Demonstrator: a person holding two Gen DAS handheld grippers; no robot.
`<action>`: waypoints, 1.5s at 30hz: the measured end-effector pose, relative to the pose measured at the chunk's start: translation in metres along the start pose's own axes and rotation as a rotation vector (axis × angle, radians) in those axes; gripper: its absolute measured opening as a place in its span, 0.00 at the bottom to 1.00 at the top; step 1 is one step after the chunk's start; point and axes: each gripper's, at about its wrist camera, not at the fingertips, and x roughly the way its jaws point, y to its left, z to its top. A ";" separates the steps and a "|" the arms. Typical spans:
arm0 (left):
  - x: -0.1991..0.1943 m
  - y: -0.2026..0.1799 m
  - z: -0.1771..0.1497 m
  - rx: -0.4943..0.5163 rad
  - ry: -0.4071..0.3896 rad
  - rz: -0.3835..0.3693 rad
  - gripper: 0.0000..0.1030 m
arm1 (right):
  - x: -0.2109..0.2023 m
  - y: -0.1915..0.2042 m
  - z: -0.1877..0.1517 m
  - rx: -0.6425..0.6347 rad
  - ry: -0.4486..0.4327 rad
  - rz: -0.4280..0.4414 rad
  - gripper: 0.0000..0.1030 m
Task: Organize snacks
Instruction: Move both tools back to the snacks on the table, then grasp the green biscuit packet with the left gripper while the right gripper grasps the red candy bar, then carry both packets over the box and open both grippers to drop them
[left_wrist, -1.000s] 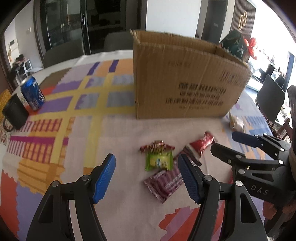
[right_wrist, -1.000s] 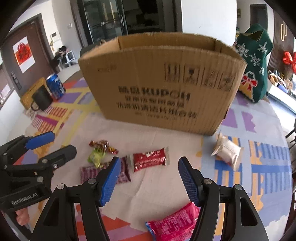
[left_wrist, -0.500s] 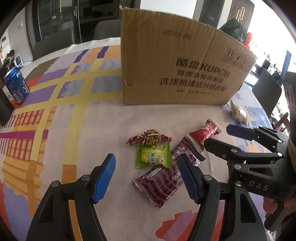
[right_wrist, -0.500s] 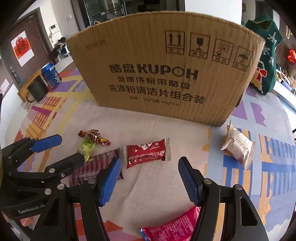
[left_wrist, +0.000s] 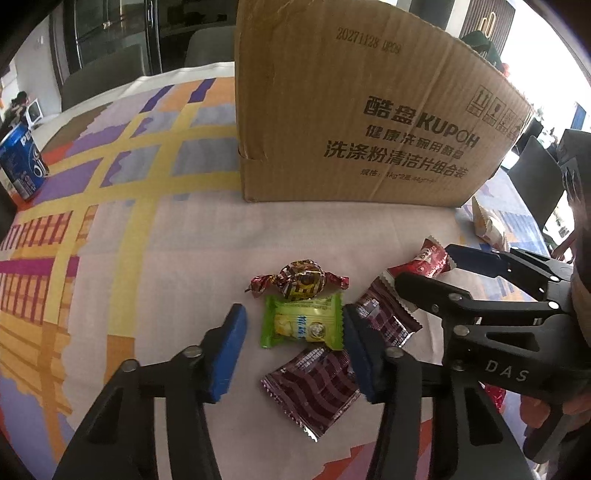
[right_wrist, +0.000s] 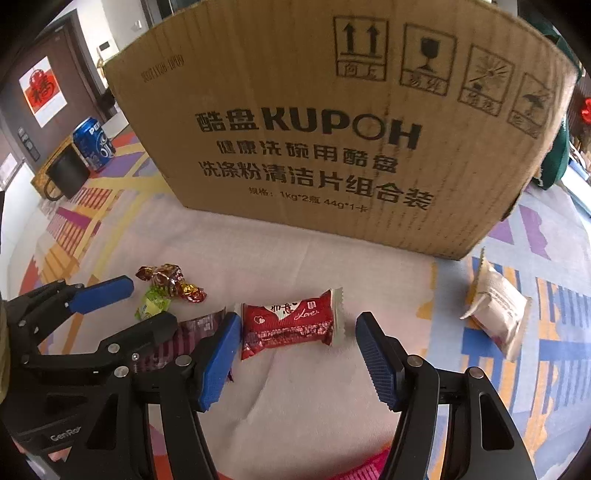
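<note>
Left gripper (left_wrist: 293, 339): pitched steeply downward, jaws closing, blue pads (left_wrist: 227, 352) still apart with a green snack packet (left_wrist: 303, 326) between them, neither pad pressing it. Right gripper (right_wrist: 295, 356): immediately to the left gripper's right, likewise pitched downward, jaws parted, its left pad just beside a red snack packet (right_wrist: 291, 325), ungripped.

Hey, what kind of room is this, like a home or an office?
Probably a home dining area: a patterned tablecloth covers the table, dining chairs stand around it, and a red paper decoration hangs on a door.
</note>
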 end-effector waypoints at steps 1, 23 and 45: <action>0.000 0.000 0.000 0.000 -0.001 -0.006 0.44 | 0.001 0.001 0.000 0.001 -0.002 -0.001 0.63; -0.028 -0.007 -0.005 -0.019 -0.049 -0.031 0.30 | -0.015 0.009 -0.014 0.027 -0.043 0.000 0.47; -0.106 -0.023 0.019 0.014 -0.243 -0.034 0.30 | -0.111 0.004 -0.001 0.027 -0.256 -0.018 0.47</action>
